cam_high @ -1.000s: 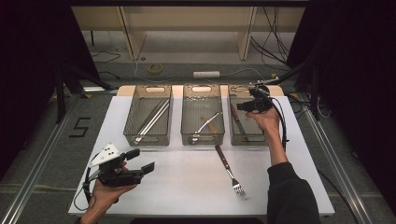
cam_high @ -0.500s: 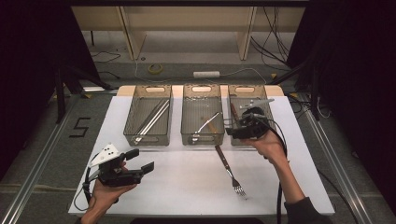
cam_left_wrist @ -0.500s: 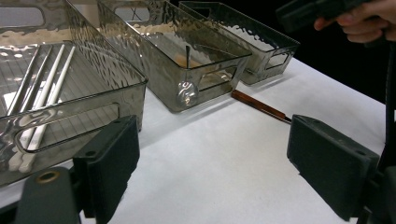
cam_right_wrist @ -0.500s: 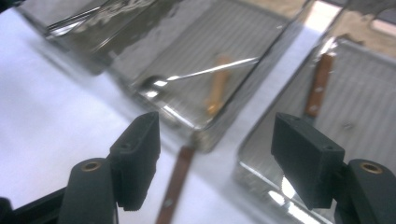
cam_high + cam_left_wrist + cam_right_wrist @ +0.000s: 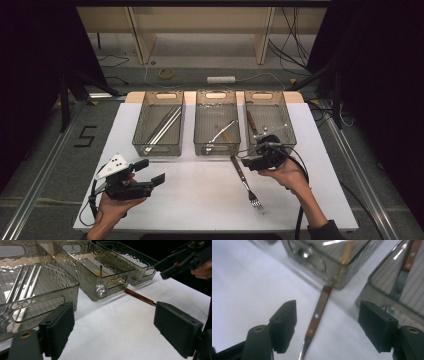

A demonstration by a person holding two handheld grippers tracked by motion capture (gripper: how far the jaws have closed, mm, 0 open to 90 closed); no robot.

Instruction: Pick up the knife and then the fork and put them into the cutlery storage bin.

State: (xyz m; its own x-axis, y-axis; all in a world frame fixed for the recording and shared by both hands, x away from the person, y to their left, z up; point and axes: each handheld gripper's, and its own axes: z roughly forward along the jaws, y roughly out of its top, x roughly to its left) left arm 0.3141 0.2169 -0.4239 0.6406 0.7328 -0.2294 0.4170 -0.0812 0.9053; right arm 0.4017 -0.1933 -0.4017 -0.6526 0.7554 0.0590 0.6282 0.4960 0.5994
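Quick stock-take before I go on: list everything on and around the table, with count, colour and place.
Clear smoky plastic bins: 3, grey-tinted, in a row at the table's far side.
Long thin chopstick-like sticks: several, pale and silvery, in the left bin.
Metal spoon with wooden handle: 1, in the middle bin.
Wooden-handled knife: 1, in the right bin.
Wooden-handled metal fork: 1, on the white table, in front of the middle and right bins.
Tape roll: 1, yellowish, on the floor beyond.
Left gripper: black, jaws open, near left.
Right gripper: black, jaws open, above the fork handle.
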